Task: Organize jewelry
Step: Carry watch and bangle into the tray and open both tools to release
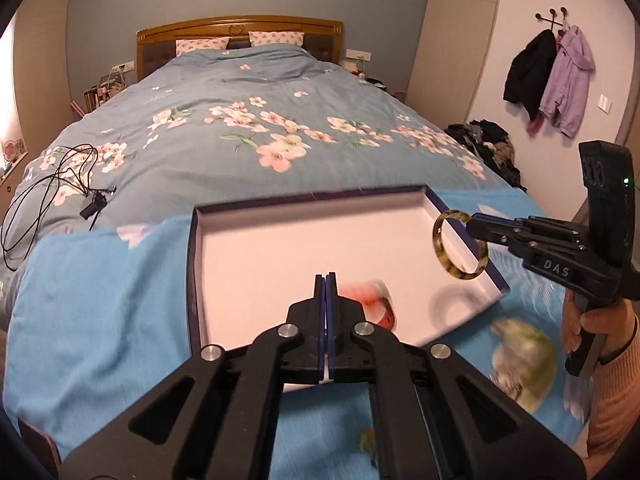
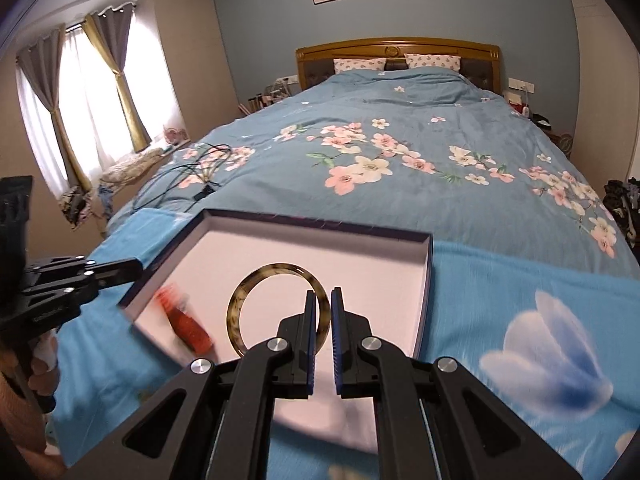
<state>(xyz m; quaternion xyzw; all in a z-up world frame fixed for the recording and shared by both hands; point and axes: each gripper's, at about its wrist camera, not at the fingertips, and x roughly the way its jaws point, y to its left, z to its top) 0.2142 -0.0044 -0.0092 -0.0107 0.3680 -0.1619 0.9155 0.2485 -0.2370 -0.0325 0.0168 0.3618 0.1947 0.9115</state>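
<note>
Black cables (image 1: 52, 184) lie at the bed's (image 1: 224, 112) left edge. Nearer the foot, a shallow box (image 1: 248, 248) with a white floor sits on a bright blue cloth (image 1: 100, 280). Over the box's near edge the left tool (image 1: 325, 280) is clenched with nothing between its pads. A blurred red bangle (image 1: 380, 308) lies just beside it in the box. Above the box's right edge, the right tool (image 2: 321, 300) grips a mottled bangle (image 2: 256, 280) by its rim, upright and clear of the box floor.
</note>
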